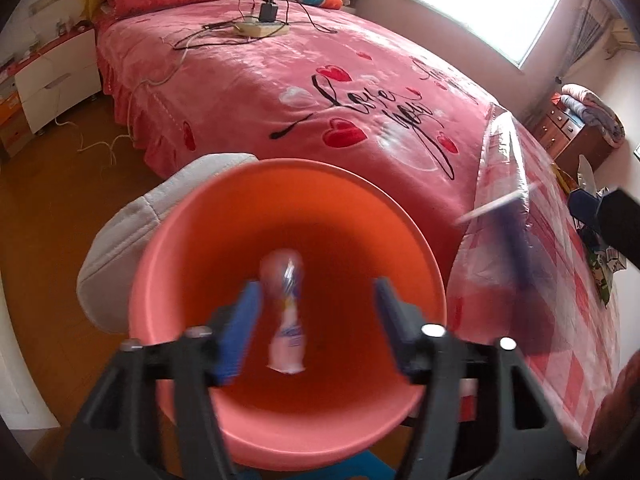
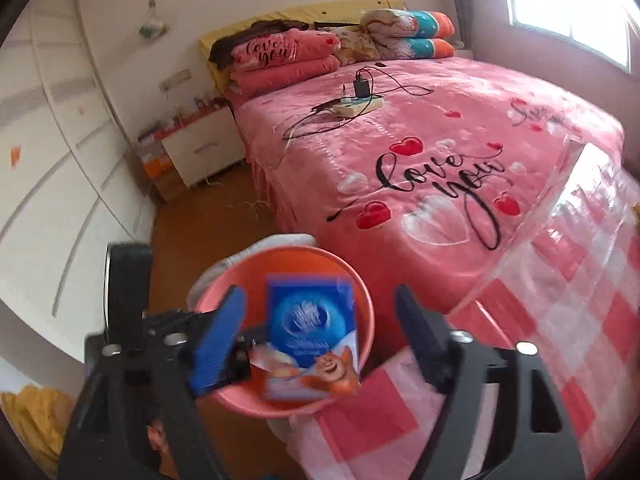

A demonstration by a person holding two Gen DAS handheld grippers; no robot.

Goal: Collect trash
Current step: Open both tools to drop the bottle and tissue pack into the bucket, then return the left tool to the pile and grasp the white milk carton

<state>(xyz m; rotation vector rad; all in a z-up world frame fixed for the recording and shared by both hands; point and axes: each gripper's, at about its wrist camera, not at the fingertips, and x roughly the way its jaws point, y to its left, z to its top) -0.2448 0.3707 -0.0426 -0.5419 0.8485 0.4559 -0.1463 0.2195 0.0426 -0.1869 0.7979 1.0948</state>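
Note:
An orange-pink plastic bin [image 1: 288,208] stands beside the table, right below my left gripper [image 1: 316,312], which is open. A small pink-and-white wrapper [image 1: 286,320], blurred, is in mid-air between the fingers over the bin's mouth. In the right wrist view the same bin [image 2: 360,280] sits below my right gripper [image 2: 320,332], also open. A blue snack packet with a cartoon bear [image 2: 310,336], blurred, is loose between the fingers above the bin. The left gripper's body [image 2: 132,300] shows at the bin's left side.
A table with a pink checked plastic cover [image 2: 560,320] is to the right of the bin. A bed with a pink blanket [image 1: 320,80] lies behind, with a power strip and cables [image 1: 260,26] on it. A white cushioned seat [image 1: 132,232] sits behind the bin.

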